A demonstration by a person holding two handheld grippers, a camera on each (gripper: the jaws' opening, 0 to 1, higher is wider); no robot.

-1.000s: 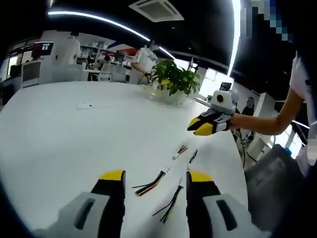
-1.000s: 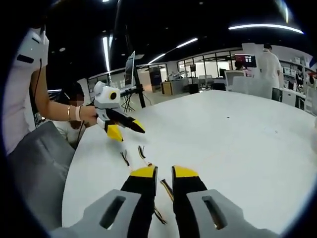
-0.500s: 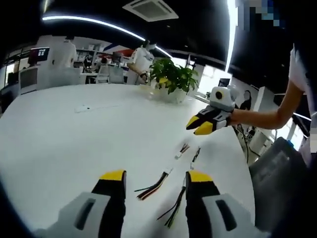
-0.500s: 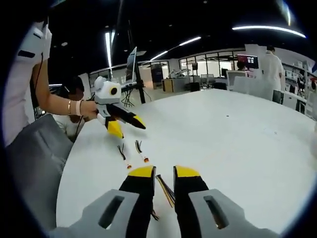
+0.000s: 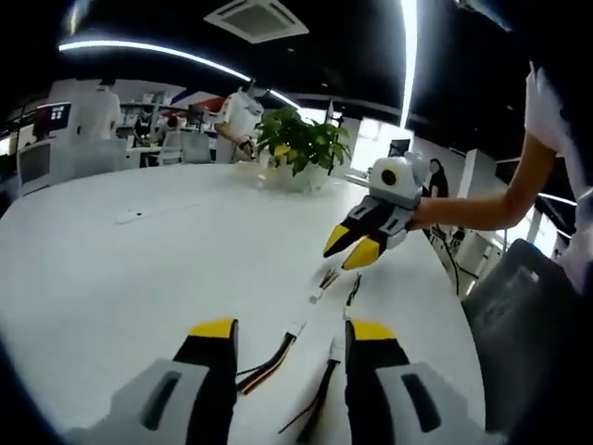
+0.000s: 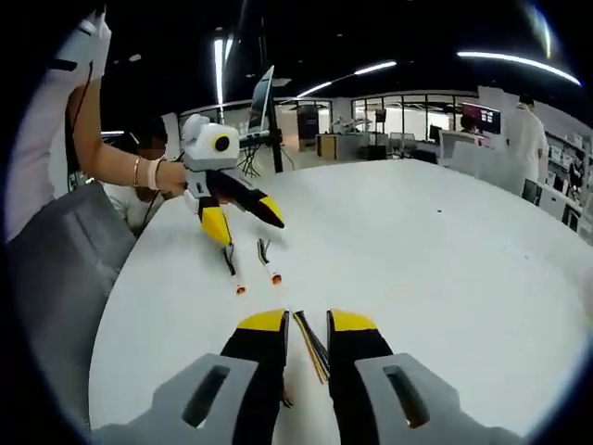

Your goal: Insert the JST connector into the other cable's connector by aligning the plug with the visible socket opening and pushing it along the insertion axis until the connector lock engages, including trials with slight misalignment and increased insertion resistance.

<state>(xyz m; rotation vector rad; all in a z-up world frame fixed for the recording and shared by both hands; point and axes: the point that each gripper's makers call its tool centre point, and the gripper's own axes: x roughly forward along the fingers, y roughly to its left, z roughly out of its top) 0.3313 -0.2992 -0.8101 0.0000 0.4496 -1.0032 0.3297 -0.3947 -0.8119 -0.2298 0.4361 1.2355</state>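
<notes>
My left tongs (image 5: 289, 336) stand wide apart with nothing between them, poised low over the white tabletop (image 5: 139, 269); in the right gripper view they appear again (image 6: 243, 218), held by my hand (image 6: 169, 176) above the far pair of cables, the two yellow tips spread. My right tongs (image 6: 308, 323) are narrowly parted, with a bundle of coloured wires (image 6: 311, 345) lying in the gap between the tips; I cannot tell whether they are pinching it or only hovering over it. From the left gripper view those same right tongs (image 5: 350, 245) hang in the air above the tabletop, tips a little apart. Just ahead of my left tongs lie two cables: one with red and dark wires (image 5: 269, 360) ending in a small white connector (image 5: 296, 329), and a dark one (image 5: 315, 403) with its own white connector (image 5: 337, 347) beside my right-hand tip. Further on rest two shorter cables (image 5: 326, 283) near each other, seen in the right gripper view as a pair with orange-tipped ends (image 6: 271, 271). Beyond them sits a potted plant (image 5: 298, 148) at the tabletop's far edge, and a grey chair (image 6: 51, 278) stands by the near side.
</notes>
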